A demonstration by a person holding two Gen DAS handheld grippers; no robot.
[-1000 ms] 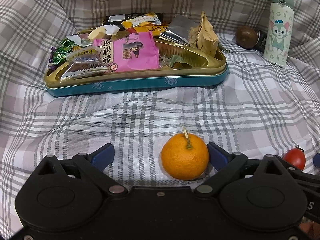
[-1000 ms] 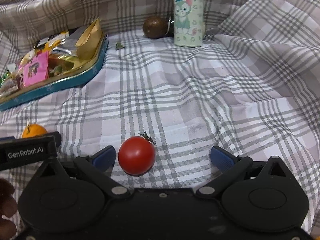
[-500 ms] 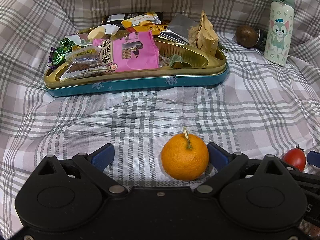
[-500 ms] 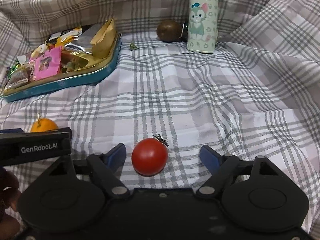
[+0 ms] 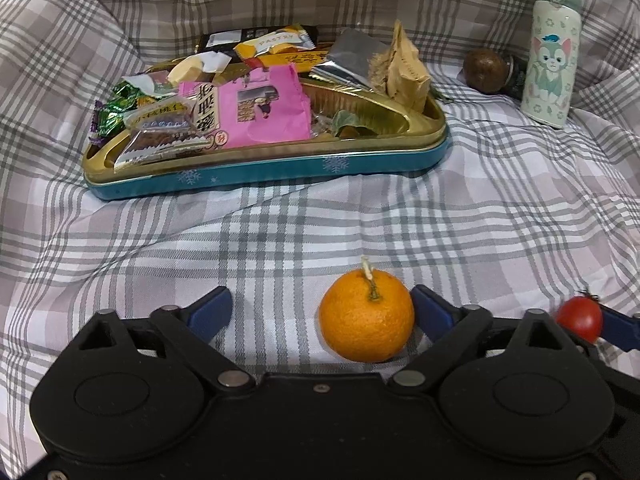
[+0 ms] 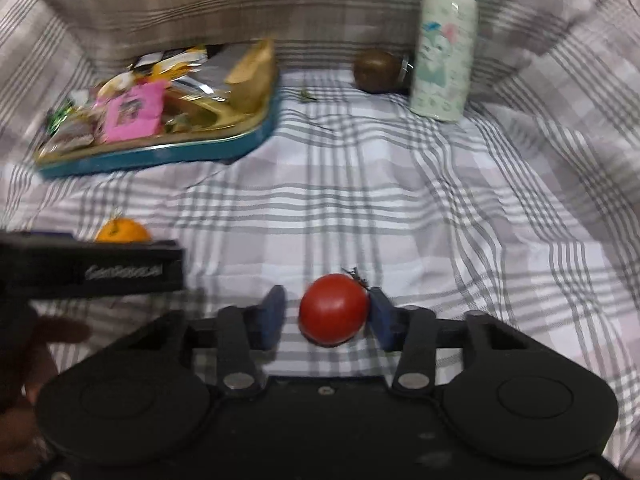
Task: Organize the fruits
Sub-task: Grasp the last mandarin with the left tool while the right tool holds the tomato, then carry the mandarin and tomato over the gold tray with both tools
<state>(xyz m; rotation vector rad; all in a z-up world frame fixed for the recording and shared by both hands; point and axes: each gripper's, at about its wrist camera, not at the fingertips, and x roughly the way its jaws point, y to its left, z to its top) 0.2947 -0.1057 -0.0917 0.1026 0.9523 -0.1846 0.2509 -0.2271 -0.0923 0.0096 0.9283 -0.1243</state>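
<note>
From the left wrist view, we point our left gripper [image 5: 322, 312] down at the cloth [image 5: 320, 232]. Its jaws are wide and closing; the orange [image 5: 366, 316] lies between them, touching the right pad only.

From the right wrist view, our right gripper [image 6: 326, 316] tilts down too. Its jaws are closing around the tomato [image 6: 334, 309]; the right pad touches it, the left has a small gap.
</note>
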